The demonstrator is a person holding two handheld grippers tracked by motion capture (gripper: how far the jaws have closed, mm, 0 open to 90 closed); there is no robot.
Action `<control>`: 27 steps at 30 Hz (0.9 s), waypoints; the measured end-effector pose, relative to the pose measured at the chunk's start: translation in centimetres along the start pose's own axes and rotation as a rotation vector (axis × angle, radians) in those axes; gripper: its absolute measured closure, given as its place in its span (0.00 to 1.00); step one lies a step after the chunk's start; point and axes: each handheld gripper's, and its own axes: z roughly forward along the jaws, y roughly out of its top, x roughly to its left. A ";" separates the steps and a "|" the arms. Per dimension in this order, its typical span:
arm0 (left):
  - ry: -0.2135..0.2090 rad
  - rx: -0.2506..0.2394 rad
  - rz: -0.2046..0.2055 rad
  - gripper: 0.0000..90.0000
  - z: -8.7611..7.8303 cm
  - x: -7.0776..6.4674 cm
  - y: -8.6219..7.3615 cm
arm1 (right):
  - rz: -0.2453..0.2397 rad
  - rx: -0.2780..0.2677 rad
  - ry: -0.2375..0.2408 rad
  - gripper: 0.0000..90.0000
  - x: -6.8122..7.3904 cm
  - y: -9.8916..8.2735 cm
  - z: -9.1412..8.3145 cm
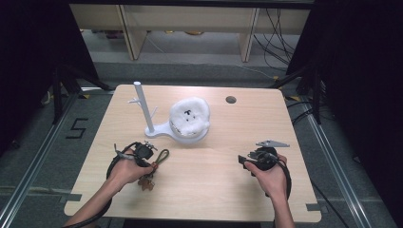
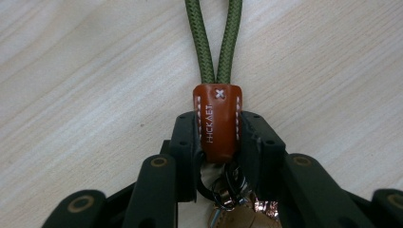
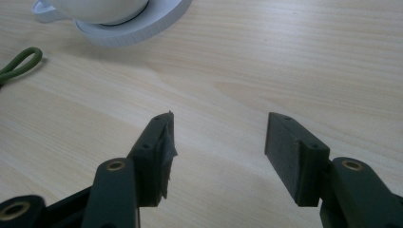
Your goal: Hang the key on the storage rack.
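Two jaws of the left gripper [image 2: 217, 142] pinch the brown tab of the keychain [image 2: 217, 121] lying on the table [image 2: 71, 95]. Right gripper [image 3: 218, 142] waits, jaws wide. Next, probably lift it toward the white stand [image 1: 142, 107].

My jaws black, brass-coloured rivets at the joints. Between my left gripper's [image 2: 217, 142] pads: brown-orange leather tab [image 2: 217, 121], white stitching down both edges, a white cross stitch at its far end, pale stamped lettering. Olive-green braided cord loop [image 2: 215, 38] runs far from it. Dark and silvery metal rings [image 2: 223, 187] near side. Table [image 3: 266, 61] pale wood, fine grain lines. White stand [image 1: 151, 124]; fluffy white thing [image 1: 190, 116] with small black marks.
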 end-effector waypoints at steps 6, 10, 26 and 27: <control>-0.010 -0.064 0.017 0.75 -0.5 0.3 -0.9 | 0.001 -0.002 -0.008 0.49 0.1 -0.1 0.2; -0.031 -0.148 0.021 0.75 -1.1 0.4 -1.9 | 0.004 -0.006 0.008 0.49 0.1 -0.1 0.2; -0.050 -0.396 0.056 0.75 -2.1 0.4 -5.5 | -0.024 -0.017 -0.008 0.49 -0.2 -0.1 0.3; -0.055 -0.420 0.047 0.75 -2.1 0.4 -5.7 | -0.025 -0.017 -0.006 0.49 -0.2 -0.1 0.3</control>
